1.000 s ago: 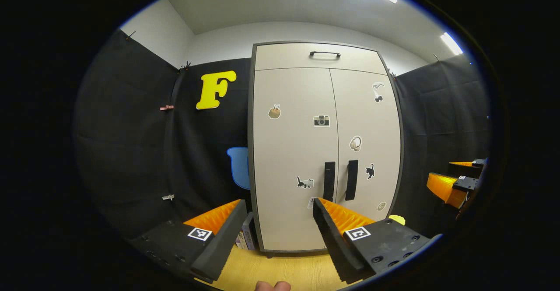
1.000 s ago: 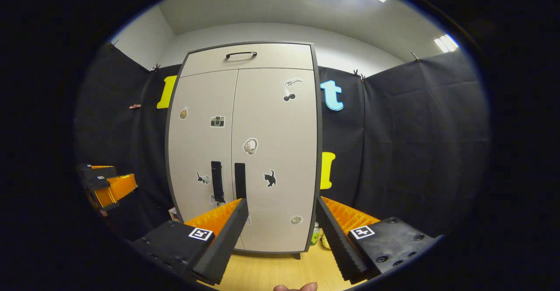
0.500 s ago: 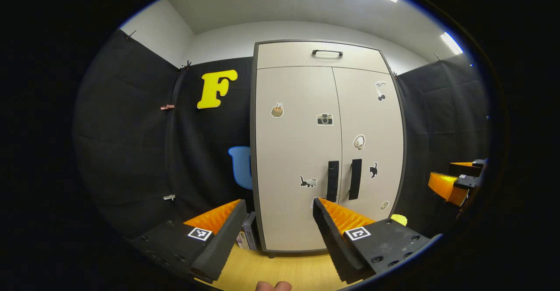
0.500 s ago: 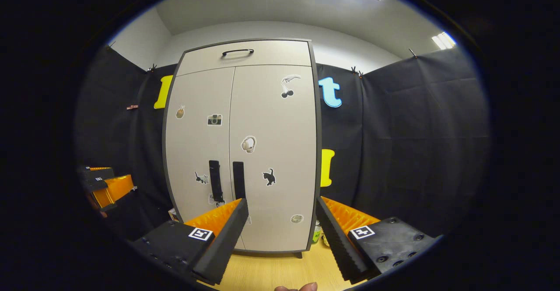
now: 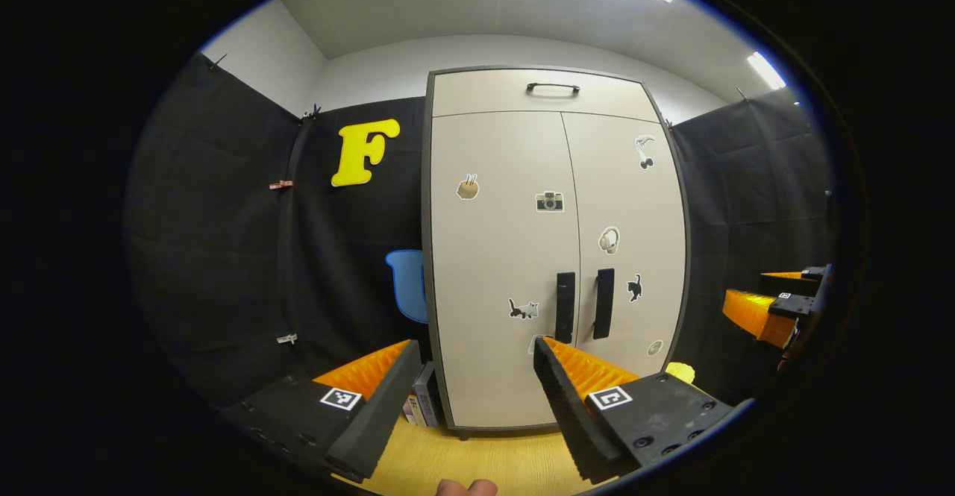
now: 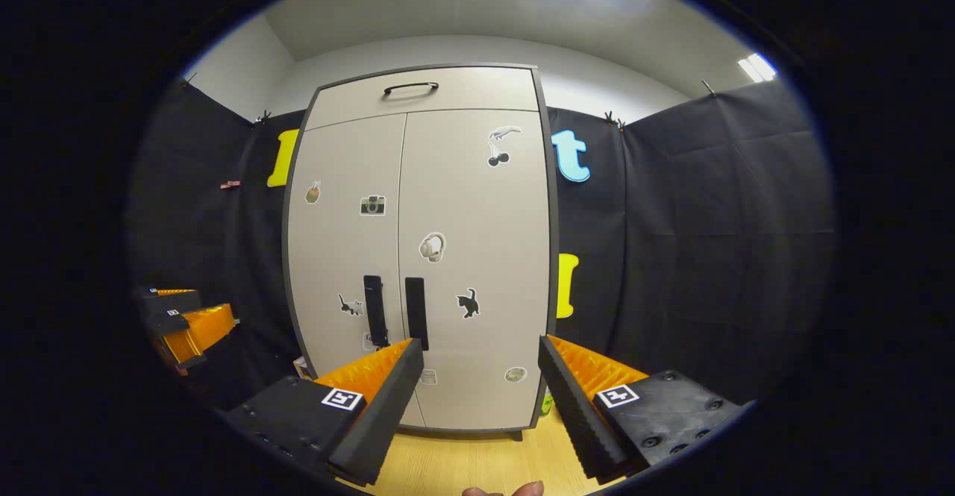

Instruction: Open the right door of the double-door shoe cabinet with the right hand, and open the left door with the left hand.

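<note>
Left gripper (image 5: 475, 358): fingers spread wide, holding nothing, short of the cabinet (image 5: 522, 377), its gap framing the bottom of the left door (image 5: 500, 257).
Right gripper (image 6: 481, 354): fingers spread wide, holding nothing, short of the cabinet, its gap framing the bottom of the right door (image 6: 477, 257).
Right gripper, from the left gripper view: at the right edge (image 5: 776, 309), well apart from the cabinet.
Left gripper, from the right gripper view: at the left edge (image 6: 183, 317), well apart from the cabinet.
Doors: both closed, flush, stickers on both.
Handles: two dark vertical bars side by side at the centre seam, left handle (image 5: 565, 307), right handle (image 6: 415, 313); neither touched.
Drawer (image 5: 545, 97): above the doors, closed.
Floor (image 6: 455, 466): wood, the cabinet stands on it.
</note>
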A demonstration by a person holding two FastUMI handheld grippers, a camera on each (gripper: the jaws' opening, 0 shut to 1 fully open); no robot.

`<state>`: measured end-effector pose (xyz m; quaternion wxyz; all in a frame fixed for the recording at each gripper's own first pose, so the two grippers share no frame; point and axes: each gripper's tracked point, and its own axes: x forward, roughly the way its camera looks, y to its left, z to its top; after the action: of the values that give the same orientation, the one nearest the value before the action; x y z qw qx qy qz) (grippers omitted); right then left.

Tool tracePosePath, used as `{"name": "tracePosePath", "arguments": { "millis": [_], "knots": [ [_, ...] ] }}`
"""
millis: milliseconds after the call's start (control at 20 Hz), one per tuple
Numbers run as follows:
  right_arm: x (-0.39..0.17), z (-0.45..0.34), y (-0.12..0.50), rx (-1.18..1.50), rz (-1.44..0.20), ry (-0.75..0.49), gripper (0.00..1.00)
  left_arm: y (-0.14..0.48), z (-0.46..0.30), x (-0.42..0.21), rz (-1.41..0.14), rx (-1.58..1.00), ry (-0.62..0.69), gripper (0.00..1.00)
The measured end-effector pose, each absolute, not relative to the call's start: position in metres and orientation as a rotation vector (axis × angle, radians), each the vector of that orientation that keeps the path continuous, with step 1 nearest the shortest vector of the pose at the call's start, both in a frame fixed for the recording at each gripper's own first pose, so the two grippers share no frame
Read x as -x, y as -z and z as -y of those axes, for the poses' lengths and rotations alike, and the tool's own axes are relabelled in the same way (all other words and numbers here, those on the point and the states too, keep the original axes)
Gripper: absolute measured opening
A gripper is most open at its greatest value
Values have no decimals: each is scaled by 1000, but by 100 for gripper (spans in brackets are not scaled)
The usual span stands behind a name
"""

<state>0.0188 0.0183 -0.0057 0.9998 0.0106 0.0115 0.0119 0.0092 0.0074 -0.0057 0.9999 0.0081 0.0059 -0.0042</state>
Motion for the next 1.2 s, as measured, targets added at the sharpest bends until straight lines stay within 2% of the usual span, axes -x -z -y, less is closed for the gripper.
{"name": "tracePosePath", "arguments": {
  "millis": [250, 700, 1200],
  "knots": [
    [-42, -40, 11, -20, -33, -58, 98, 8, -16, -6, -16, -24, 3, 95],
    [-124, -88, 35, -5, -34, -105, 98, 24, -37, -11, -43, -12, 0, 95],
    [-208, -112, 68, -43, -86, -68, 98, 49, -60, -28, -87, -3, -21, 95]
  ]
}}
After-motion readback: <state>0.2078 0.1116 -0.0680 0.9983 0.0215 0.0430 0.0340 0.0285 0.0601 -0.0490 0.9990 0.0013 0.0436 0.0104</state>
